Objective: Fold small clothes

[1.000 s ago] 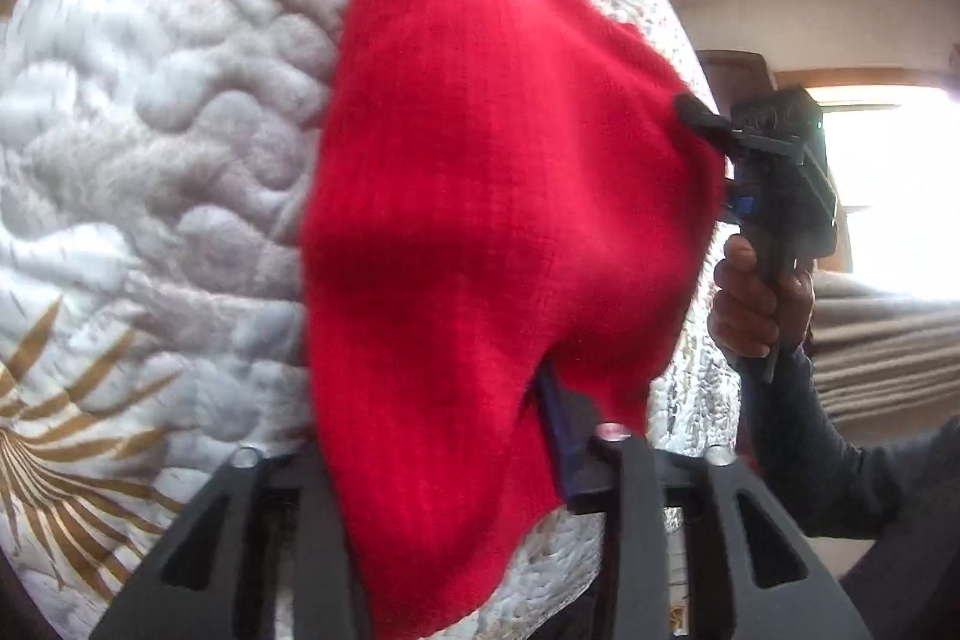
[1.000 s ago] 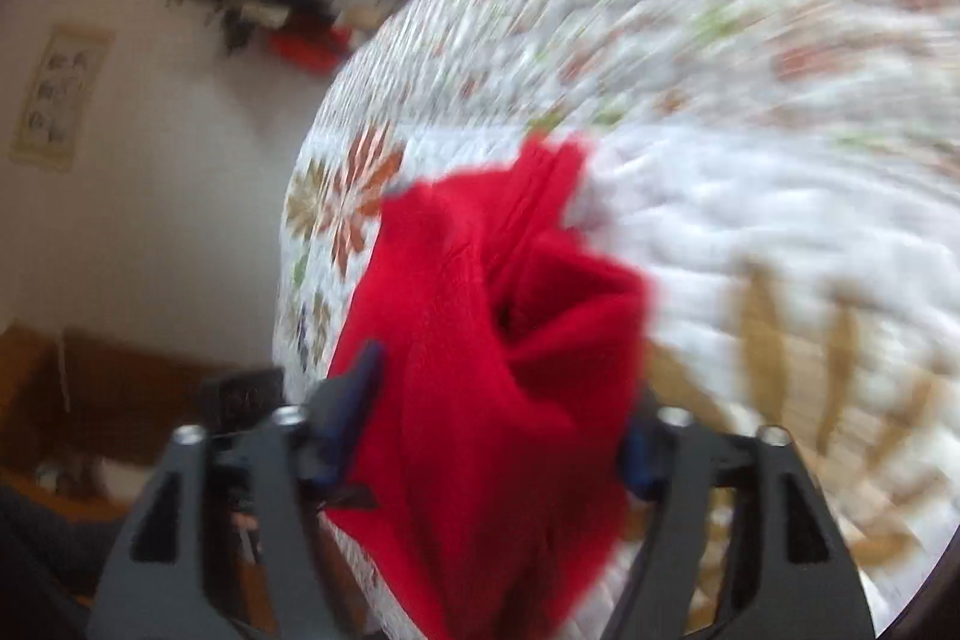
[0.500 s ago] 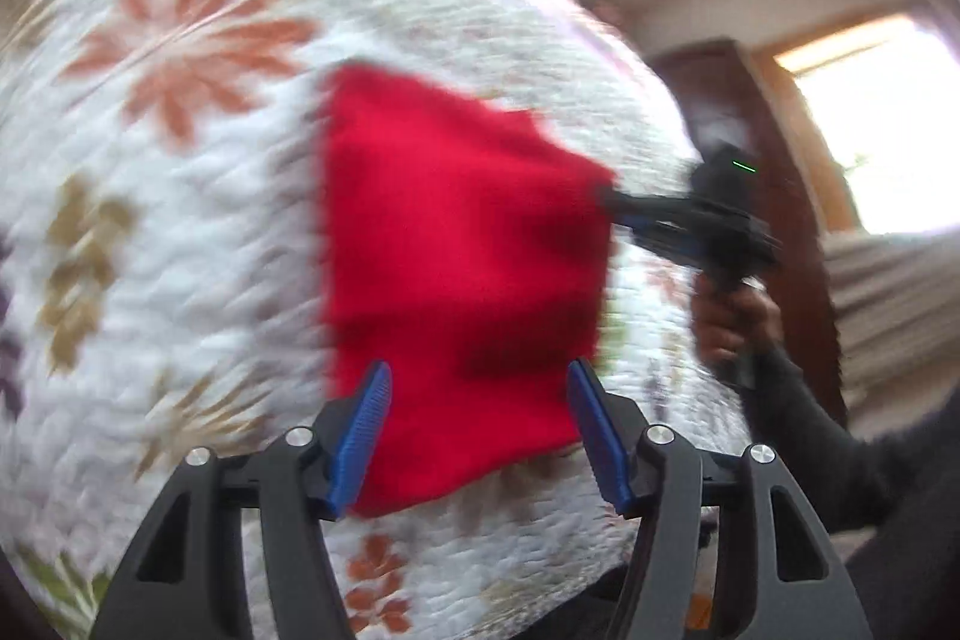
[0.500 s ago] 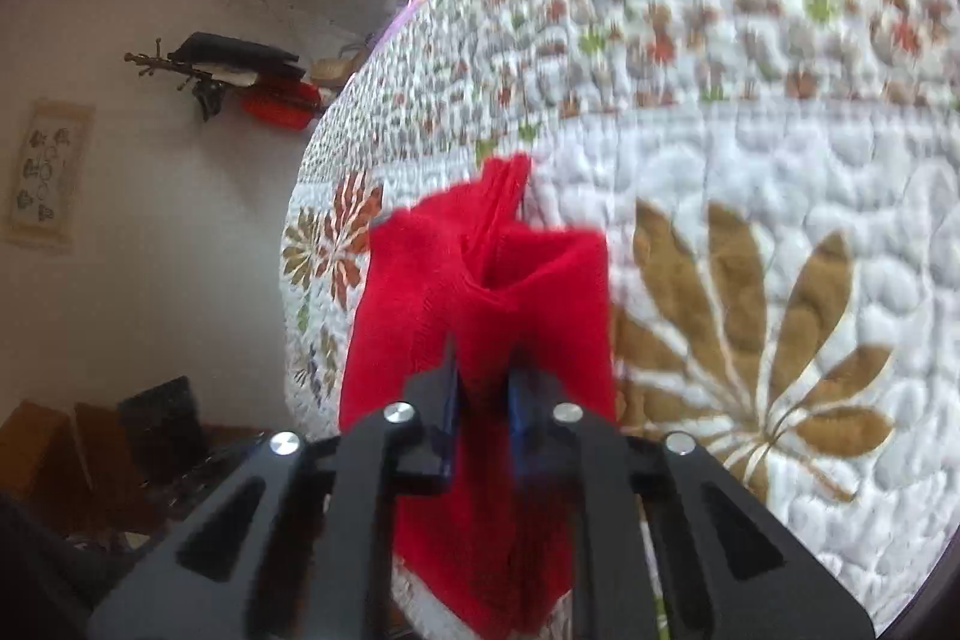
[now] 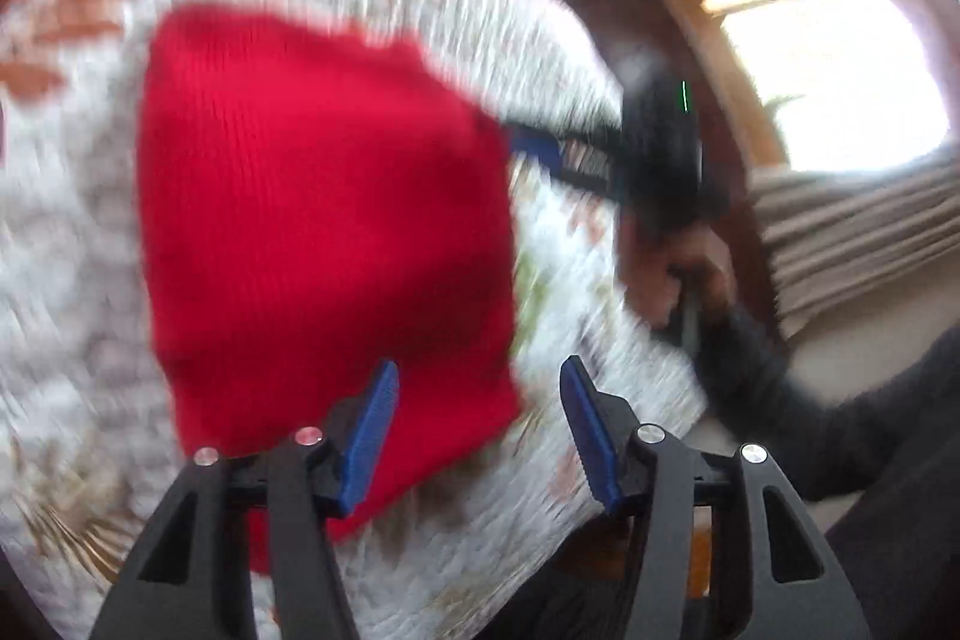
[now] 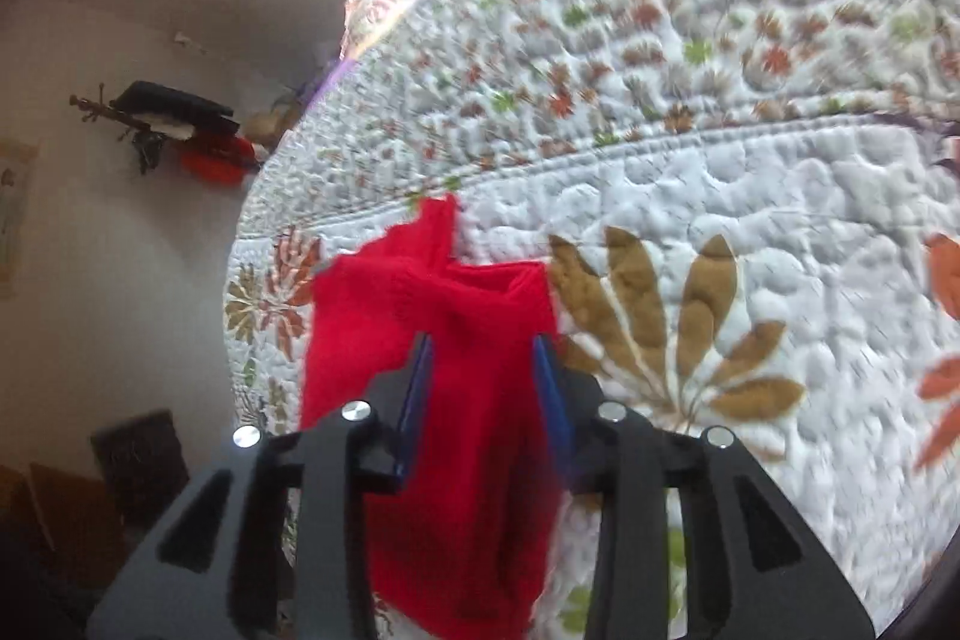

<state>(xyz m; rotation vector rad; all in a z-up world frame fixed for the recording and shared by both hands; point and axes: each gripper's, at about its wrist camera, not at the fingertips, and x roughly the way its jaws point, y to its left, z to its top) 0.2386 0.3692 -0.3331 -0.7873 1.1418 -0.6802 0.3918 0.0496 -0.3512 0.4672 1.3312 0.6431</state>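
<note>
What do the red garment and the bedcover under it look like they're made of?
The red garment looks like a soft matte knit, wool or acrylic: fine vertical ribbing shows, and it slumps in loose folds. The bedcover looks like a quilted, padded cotton-type fabric: puffy stitched bumps, a sewn border line and printed leaves. Exact fibres can't be told.

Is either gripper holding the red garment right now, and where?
Neither. The left gripper and right gripper are both open; the red garment lies loose on the quilt.
</note>
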